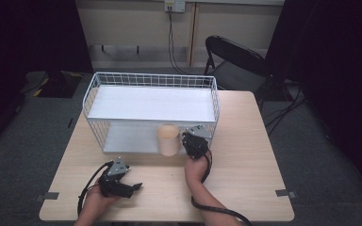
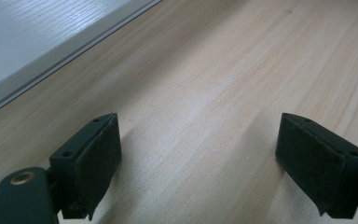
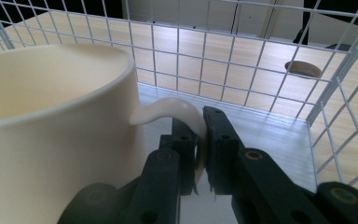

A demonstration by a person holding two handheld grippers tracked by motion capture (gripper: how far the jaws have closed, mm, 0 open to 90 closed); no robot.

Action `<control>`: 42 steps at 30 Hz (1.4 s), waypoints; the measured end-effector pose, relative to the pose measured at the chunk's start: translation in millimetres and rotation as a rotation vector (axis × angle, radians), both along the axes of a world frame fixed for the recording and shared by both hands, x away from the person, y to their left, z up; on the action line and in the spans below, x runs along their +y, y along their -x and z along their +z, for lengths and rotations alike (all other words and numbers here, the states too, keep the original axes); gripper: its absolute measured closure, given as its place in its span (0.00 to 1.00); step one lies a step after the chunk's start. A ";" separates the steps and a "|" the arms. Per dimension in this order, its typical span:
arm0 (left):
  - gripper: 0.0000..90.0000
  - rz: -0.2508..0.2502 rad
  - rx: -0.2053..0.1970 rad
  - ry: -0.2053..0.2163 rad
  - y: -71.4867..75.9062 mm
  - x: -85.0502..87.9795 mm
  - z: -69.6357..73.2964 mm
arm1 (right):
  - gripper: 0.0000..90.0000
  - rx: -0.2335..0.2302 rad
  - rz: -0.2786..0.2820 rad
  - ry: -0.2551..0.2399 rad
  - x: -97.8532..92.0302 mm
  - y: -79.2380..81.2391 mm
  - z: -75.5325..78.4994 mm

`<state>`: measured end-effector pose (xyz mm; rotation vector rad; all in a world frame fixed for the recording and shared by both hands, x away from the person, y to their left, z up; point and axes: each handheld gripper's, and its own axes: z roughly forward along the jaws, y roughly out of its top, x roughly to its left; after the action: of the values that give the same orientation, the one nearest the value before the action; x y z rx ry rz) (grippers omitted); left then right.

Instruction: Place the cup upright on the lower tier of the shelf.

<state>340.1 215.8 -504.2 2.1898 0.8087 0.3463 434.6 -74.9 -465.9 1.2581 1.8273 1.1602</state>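
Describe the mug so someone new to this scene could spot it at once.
Find the white wire rack standing on the wooden table. At the front edge of its lower shelf, toward the right, stands the cream mug, upright and open-topped. The right gripper is clamped on its curved handle, and it is the sole rounded, cream-coloured thing there.

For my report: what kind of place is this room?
Probably a lab or recording room, not a home: dark curtains flank a bare table with one wire rack, a folding chair and cables on grey carpet.
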 end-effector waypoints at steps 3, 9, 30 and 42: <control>0.15 0.001 0.001 0.001 0.1 -0.1 0.0 | 0.88 0.016 0.027 -0.004 -2.5 1.1 -0.7; 0.15 0.001 0.001 0.001 0.2 -0.1 0.0 | 0.85 0.030 0.076 0.009 -6.3 11.4 -2.8; 0.15 0.004 0.001 0.003 0.3 -0.4 -0.1 | 0.50 0.112 0.132 0.035 -18.7 29.5 -4.2; 0.15 0.005 0.001 0.003 0.4 -0.5 -0.1 | 0.45 0.149 0.208 0.007 -21.7 50.9 -3.6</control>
<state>339.7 215.3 -504.3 2.1862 0.8149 0.3461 383.7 -96.6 -469.5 1.1999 2.1120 1.1950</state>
